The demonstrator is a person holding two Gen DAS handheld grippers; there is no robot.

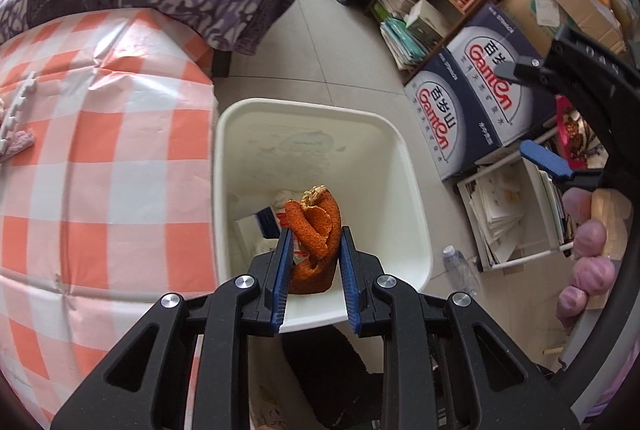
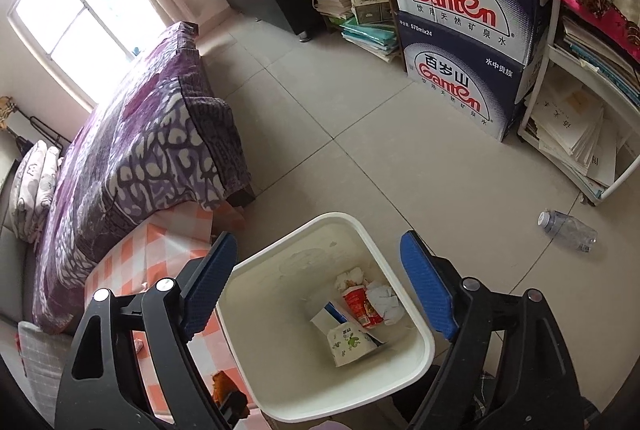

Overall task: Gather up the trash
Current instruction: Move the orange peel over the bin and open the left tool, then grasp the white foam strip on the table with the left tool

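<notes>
A curled piece of orange peel (image 1: 316, 242) is pinched between the blue pads of my left gripper (image 1: 316, 230), which is shut on it above the near side of a white trash bin (image 1: 304, 106). In the right wrist view the bin (image 2: 424, 334) holds a red cup (image 2: 360, 304), a flowered paper cup (image 2: 348, 342) and crumpled tissue (image 2: 384, 300). My right gripper (image 2: 318, 242) stands open over the bin with nothing between its fingers. The peel (image 2: 222, 386) shows at the lower left of that view.
An orange-and-white checked cloth (image 1: 100, 170) covers a surface left of the bin. A bed with a purple blanket (image 2: 152, 134) lies beyond it. Ganten boxes (image 2: 460, 10), bookshelves and a white rack (image 2: 580, 134) line the right side. A clear plastic bottle (image 2: 568, 228) lies on the tiled floor.
</notes>
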